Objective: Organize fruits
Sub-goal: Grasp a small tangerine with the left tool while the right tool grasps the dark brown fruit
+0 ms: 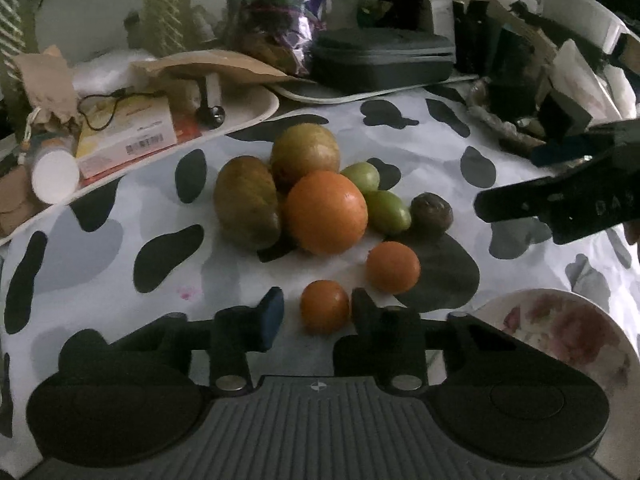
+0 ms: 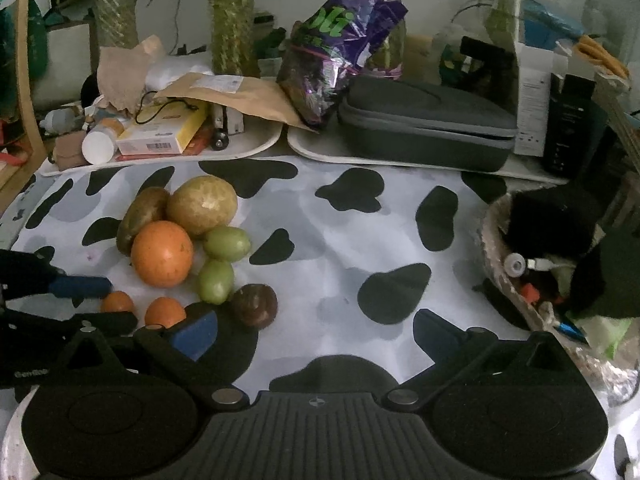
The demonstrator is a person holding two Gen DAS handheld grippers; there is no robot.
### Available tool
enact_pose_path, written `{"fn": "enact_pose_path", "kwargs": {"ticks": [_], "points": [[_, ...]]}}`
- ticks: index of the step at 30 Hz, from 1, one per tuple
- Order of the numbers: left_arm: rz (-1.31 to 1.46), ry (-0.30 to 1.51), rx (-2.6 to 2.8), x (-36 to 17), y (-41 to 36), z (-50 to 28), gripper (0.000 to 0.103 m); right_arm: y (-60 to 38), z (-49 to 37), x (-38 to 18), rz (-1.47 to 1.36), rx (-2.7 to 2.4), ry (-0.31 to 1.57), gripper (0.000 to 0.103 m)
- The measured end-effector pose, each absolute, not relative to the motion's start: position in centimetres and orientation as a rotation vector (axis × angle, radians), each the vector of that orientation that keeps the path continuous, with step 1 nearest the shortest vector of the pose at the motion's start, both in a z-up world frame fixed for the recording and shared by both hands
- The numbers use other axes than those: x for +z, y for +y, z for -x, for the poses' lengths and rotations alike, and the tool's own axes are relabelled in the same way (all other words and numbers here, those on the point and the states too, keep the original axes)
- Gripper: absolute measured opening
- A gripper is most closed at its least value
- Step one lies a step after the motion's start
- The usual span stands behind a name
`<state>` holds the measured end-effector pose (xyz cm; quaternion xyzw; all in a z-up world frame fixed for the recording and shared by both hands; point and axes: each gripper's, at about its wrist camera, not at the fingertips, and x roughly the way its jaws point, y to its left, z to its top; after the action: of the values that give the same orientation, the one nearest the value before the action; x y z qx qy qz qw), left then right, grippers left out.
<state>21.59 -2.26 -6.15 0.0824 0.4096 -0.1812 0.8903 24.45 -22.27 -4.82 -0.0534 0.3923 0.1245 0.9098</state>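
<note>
Two grippers: left gripper [image 1: 314,312] sits low over the cow-print cloth [image 1: 120,208]; right gripper [image 2: 316,332] hovers to the side, holding nothing.
Left jaws: partly spread, bracketing the small orange [image 1: 325,306]; the right finger [image 1: 362,306] looks to be touching it, the left pad [image 1: 272,312] stands just apart.
Right jaws: wide.
Fruit pile: big orange [image 1: 326,212], two brown-green fruits, two green ones and a dark round fruit [image 1: 432,216] clustered behind; a second small orange [image 1: 393,267] lies near.
Likely target: flowered bowl [image 1: 560,332] at the right.
Doing it well: centre the fruit between both pads, close gently, lift straight to avoid nudging its neighbour.
</note>
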Motion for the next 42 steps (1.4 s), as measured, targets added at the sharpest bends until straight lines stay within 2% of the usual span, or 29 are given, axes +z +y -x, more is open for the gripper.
{"fn": "enact_pose_path", "kwargs": {"ticks": [2,5,13,17,22,25,26,42], "points": [[-0.184,0.843,-0.389,-6.2,-2.4,-21.5,0.025,-22.1,-24.7,-5.1,0.115,0.269,0.814,0.102],[-0.194,0.836,-0.385,-6.2,-2.6,-21.5,0.024,-21.7,-25.2,-5.6,0.123,0.293,0.832,0.093],[-0.177,0.812,-0.37,-5.6,-2.1,-21.3,0.024,-20.0,-26.0,-7.0,0.167,0.386,0.857,0.078],[-0.179,0.807,-0.365,-5.5,-1.9,-21.3,0.024,-19.2,-26.6,-7.7,0.199,0.385,0.871,0.06],[-0.164,0.799,-0.368,-5.2,-1.6,-21.1,0.024,-19.1,-27.0,-8.0,0.182,0.397,0.86,0.053],[-0.165,0.792,-0.377,-5.1,-1.7,-21.0,0.024,-18.9,-26.9,-7.9,0.187,0.41,0.85,0.035],[-0.165,0.789,-0.379,-5.0,-1.7,-21.0,0.024,-18.8,-26.8,-7.9,0.195,0.406,0.848,0.032],[-0.133,0.73,-0.416,-2.5,-3.1,-17.9,0.024,-20.5,-23.7,-4.4,0.138,0.385,0.792,0.031]]}}
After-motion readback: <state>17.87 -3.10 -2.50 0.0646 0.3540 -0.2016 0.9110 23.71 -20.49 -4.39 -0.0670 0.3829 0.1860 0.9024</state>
